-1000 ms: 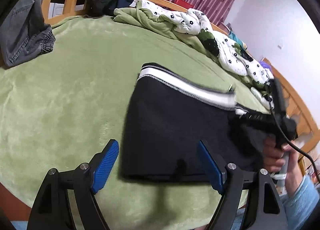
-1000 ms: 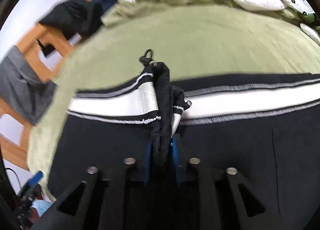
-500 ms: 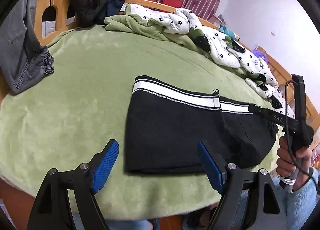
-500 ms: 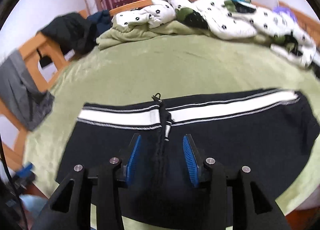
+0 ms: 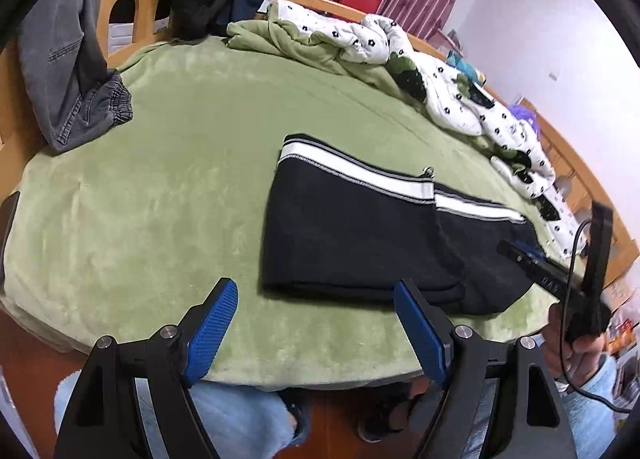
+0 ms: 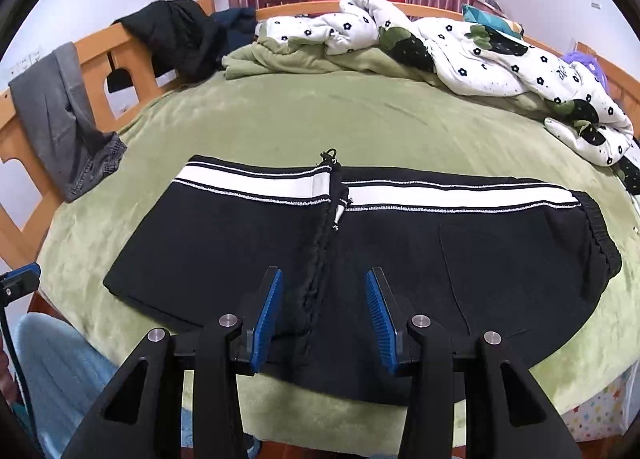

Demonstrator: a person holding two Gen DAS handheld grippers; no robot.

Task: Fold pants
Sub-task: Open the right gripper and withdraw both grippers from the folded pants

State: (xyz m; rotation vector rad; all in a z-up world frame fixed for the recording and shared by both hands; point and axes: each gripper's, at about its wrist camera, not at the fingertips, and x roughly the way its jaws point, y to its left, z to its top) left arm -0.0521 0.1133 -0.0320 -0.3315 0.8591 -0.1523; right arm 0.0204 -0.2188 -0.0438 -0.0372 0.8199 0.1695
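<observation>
1. Two folds look done, I'd guess: the black pants (image 6: 400,243) lie doubled over on the green bed (image 6: 340,119), one flap overlapping mid-way. Maybe one more fold left.
2. Right claw (image 6: 324,315) gapes wide, holding nothing, hovering just over the overlap seam.
3. Left claw (image 5: 316,333) also wide and empty, near the pants' front-left corner.

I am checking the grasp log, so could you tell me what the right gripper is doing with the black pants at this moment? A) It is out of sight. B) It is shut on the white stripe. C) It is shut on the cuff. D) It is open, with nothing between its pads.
D: the right gripper is open, its blue pads spread apart above the black pants, which lie flat on the green blanket.
</observation>
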